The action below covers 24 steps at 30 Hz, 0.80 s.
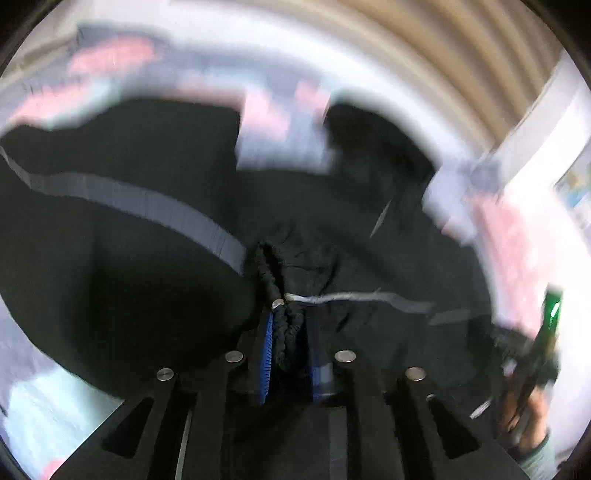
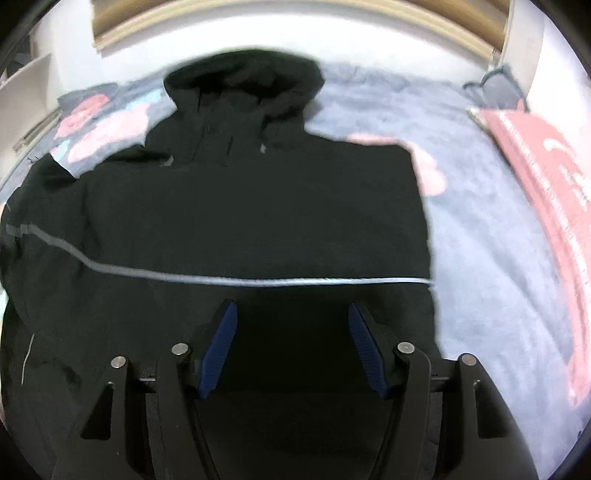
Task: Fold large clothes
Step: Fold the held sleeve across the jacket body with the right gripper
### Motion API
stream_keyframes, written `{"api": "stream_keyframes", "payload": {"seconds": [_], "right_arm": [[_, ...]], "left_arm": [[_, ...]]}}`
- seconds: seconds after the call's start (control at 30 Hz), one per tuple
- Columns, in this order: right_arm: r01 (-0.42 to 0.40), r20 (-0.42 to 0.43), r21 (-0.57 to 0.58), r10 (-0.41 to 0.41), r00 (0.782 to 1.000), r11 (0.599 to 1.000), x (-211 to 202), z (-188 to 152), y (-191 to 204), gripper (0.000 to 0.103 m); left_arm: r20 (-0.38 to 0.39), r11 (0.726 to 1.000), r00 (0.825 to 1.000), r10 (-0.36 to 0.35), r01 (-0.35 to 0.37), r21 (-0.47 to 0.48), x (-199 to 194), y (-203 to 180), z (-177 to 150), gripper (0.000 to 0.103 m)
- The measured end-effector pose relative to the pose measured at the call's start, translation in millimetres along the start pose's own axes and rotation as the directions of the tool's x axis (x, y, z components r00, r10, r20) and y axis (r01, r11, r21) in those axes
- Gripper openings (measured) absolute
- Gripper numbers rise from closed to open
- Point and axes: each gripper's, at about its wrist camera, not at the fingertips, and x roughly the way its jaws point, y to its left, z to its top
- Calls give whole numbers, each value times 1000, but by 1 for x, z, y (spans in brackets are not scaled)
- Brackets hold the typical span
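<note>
A black hooded jacket (image 2: 258, 206) lies flat on the bed, hood (image 2: 243, 85) toward the headboard, with a grey reflective stripe (image 2: 258, 282) across it. My left gripper (image 1: 288, 325) is shut on a bunched, gathered black edge of the jacket (image 1: 284, 332), which shows between its blue pads (image 1: 266, 350). My right gripper (image 2: 293, 314) hovers over the lower part of the jacket near its right side, its jaws wide apart and nothing pinched between them. In the left wrist view, which is motion-blurred, a hand in a grey sleeve (image 1: 528, 417) shows at the right edge.
The bed has a blue-grey blanket (image 2: 480, 221) with pink flowers. A red flat packet (image 2: 546, 206) lies along its right side, and a dark cushion (image 2: 495, 88) sits at the far right corner. A wooden headboard (image 2: 295, 14) runs behind, with white shelving (image 2: 26, 92) at the left.
</note>
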Motion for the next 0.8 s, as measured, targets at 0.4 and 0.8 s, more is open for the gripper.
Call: {"api": "stream_keyframes", "payload": {"seconds": [0.4,0.8], "right_arm": [[-34,-19,68,36,999,997,4,7,0,78],[-47,52,64,44,998,997,17,-19,86,83]], "left_arm": [[260,989,963,-78,42,139,-82,-21,-16,61],[26,983,1000,4,-9,182,44,-67,-38,72]]}}
